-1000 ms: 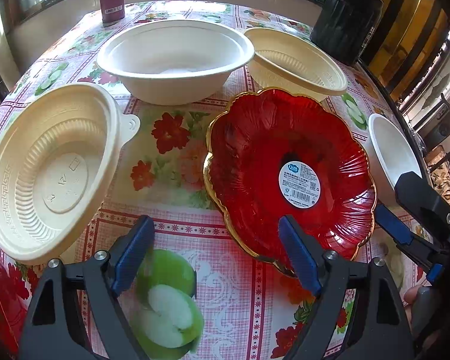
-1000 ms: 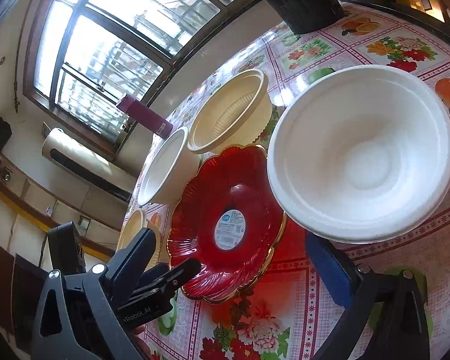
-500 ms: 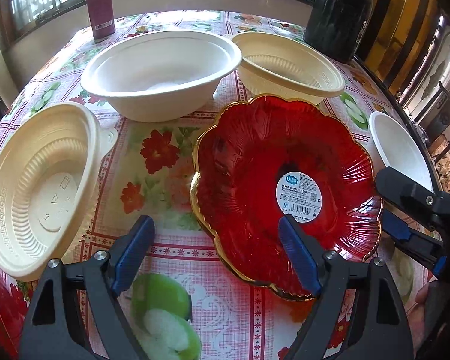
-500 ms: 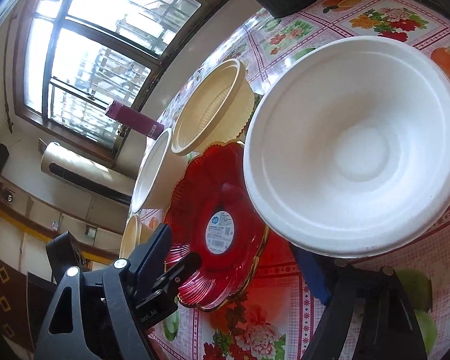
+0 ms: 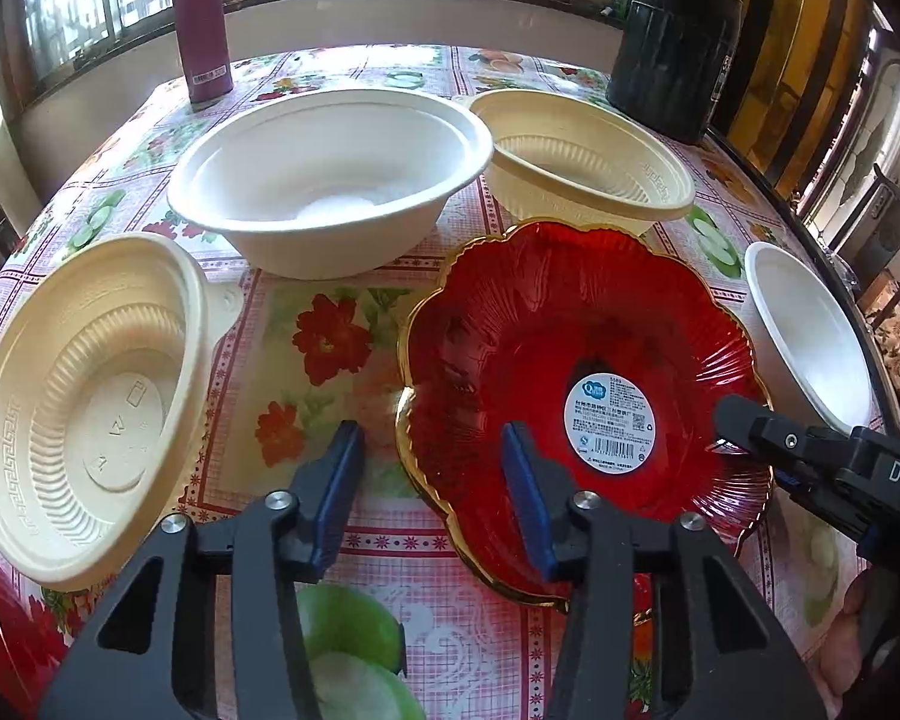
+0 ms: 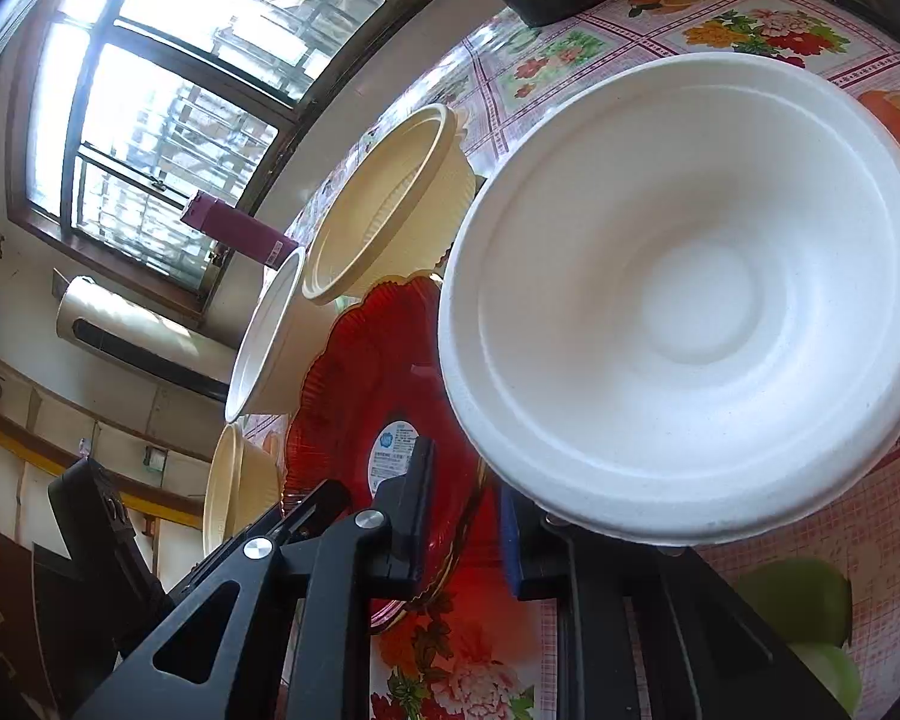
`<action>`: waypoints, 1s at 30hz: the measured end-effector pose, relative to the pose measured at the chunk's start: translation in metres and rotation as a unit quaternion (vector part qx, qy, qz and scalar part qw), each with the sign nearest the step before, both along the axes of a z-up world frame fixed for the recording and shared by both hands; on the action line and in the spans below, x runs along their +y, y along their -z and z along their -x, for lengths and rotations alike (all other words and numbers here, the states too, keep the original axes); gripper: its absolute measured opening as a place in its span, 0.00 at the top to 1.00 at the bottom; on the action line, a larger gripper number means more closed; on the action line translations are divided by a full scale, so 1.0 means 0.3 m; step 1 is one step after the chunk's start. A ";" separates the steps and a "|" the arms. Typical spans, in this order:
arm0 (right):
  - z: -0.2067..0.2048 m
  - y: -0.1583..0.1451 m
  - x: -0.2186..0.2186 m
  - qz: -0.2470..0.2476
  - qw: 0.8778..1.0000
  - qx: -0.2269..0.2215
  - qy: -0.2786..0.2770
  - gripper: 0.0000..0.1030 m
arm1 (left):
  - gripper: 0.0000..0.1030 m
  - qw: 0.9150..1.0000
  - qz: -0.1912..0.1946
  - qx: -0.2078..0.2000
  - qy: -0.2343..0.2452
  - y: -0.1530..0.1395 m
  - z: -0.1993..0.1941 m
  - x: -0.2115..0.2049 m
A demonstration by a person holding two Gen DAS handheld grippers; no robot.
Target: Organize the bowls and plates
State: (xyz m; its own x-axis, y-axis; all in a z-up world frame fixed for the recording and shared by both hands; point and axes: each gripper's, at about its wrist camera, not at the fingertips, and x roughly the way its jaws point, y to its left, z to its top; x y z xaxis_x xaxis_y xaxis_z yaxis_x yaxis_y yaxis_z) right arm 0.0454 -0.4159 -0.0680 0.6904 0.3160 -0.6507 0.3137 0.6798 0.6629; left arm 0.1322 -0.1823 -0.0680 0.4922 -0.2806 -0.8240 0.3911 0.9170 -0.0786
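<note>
Two grippers are in play over a floral tablecloth (image 5: 330,324) crowded with dishes. The left gripper (image 5: 432,474) has its blue-padded fingers spread wide with nothing between them; its right finger (image 5: 525,498) sits over the near rim of the red plate (image 5: 546,324), its left finger over bare cloth.

That red plate is scalloped with a gold edge, just ahead and to the right of the left gripper. It carries a round white sticker (image 5: 609,420) with a blue "Q" logo, small Chinese print I can't make out, and a barcode.

Left of the left gripper sits a cream bowl (image 5: 84,402) tipped up on its side, with a key pattern around the rim and some embossed marks on the base that I can't read. Straight ahead, past the plate, is a big white bowl (image 5: 330,180), and to its right a second cream bowl (image 5: 582,162) leans against it.

The right gripper (image 6: 468,516) is open too, and the rim of a small white bowl (image 6: 690,300) hangs right above its blue-padded finger; whether they touch I can't tell. From the left camera its arm shows the letters "DAS".

Far back stand a maroon bottle (image 5: 201,24) with a white label too small to read, and a black pot (image 5: 672,42).
</note>
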 end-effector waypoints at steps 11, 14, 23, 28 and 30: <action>-0.004 -0.005 0.013 0.011 1.000 -0.001 -0.007 0.82 | 0.75 1.000 0.013 -0.002 0.006 -0.001 -0.004 0.003; -0.002 -0.009 0.023 0.019 1.000 0.001 -0.009 0.82 | 0.75 1.000 0.011 0.000 0.005 -0.001 0.002 0.005; 0.053 -0.023 0.071 0.027 0.999 0.006 -0.022 0.82 | 0.75 1.000 0.008 0.013 0.004 -0.007 0.068 0.044; 0.127 -0.040 0.129 0.045 0.998 0.005 -0.039 0.81 | 0.75 1.000 0.004 0.011 0.009 -0.022 0.160 0.087; 0.159 -0.050 0.150 0.048 0.998 0.005 -0.044 0.81 | 0.75 1.000 0.004 0.011 0.011 -0.027 0.198 0.107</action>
State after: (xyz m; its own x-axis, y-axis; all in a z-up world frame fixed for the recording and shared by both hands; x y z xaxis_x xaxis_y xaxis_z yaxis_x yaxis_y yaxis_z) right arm -0.0023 -0.3708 -0.0530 0.6557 0.3107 -0.6881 0.2572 0.7650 0.5905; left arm 0.0728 -0.1501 -0.0599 0.4677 -0.2985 -0.8320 0.4099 0.9072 -0.0950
